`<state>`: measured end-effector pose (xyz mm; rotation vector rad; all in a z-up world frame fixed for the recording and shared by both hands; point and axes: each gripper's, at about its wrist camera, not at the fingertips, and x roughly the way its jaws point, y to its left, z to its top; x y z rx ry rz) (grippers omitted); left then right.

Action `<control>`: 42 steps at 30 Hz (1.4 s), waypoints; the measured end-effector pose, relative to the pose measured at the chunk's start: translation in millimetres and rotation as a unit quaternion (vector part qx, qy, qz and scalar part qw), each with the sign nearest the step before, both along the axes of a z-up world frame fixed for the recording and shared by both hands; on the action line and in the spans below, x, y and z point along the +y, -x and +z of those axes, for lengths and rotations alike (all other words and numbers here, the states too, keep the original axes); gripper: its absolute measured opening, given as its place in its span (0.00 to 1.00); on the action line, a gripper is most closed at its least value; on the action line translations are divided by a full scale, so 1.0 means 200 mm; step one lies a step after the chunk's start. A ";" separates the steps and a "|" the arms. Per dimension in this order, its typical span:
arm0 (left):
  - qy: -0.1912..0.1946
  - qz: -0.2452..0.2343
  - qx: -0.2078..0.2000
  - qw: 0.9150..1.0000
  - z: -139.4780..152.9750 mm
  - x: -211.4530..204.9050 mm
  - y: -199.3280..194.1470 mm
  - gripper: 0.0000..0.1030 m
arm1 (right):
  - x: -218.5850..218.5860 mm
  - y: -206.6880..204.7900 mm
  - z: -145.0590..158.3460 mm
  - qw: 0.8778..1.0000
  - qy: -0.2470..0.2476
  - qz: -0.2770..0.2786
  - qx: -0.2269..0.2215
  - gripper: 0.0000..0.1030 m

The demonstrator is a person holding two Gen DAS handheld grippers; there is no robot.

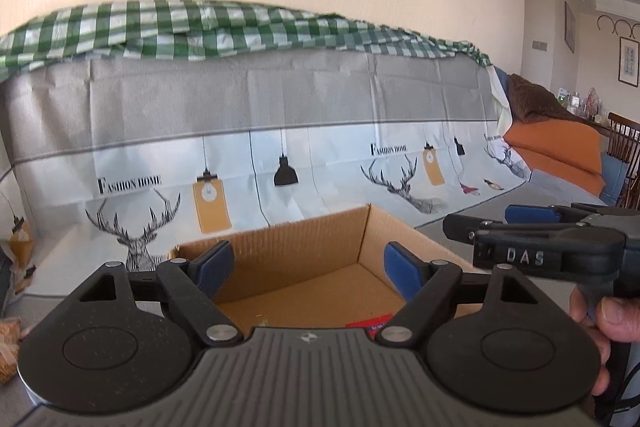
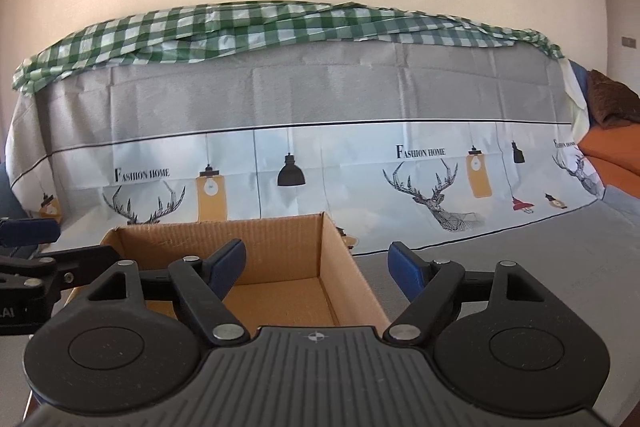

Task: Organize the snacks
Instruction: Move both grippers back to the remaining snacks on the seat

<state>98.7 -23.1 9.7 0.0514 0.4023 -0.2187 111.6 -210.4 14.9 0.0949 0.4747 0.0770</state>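
Note:
An open brown cardboard box (image 1: 288, 247) stands on the covered sofa seat; it also shows in the right wrist view (image 2: 276, 243). A red snack packet (image 1: 370, 324) lies on its floor at the near edge, mostly hidden by my left gripper body. My left gripper (image 1: 308, 271) is open and empty, held over the box's near side. My right gripper (image 2: 318, 267) is open and empty, over the box's right wall. The right gripper also shows in the left wrist view (image 1: 492, 223) to the right of the box.
The sofa back carries a grey cover with deer and lamp prints (image 1: 280, 131) and a green checked cloth (image 1: 200, 31) on top. Snack bags (image 1: 8, 343) lie at the far left. Orange cushions (image 1: 560, 147) and a wooden chair (image 1: 624, 143) are at the right.

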 end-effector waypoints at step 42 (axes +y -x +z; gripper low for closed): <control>0.070 0.135 0.068 0.986 0.10 0.79 0.06 0.31 | 0.67 0.09 0.10 0.996 -0.056 0.075 -0.016 0.37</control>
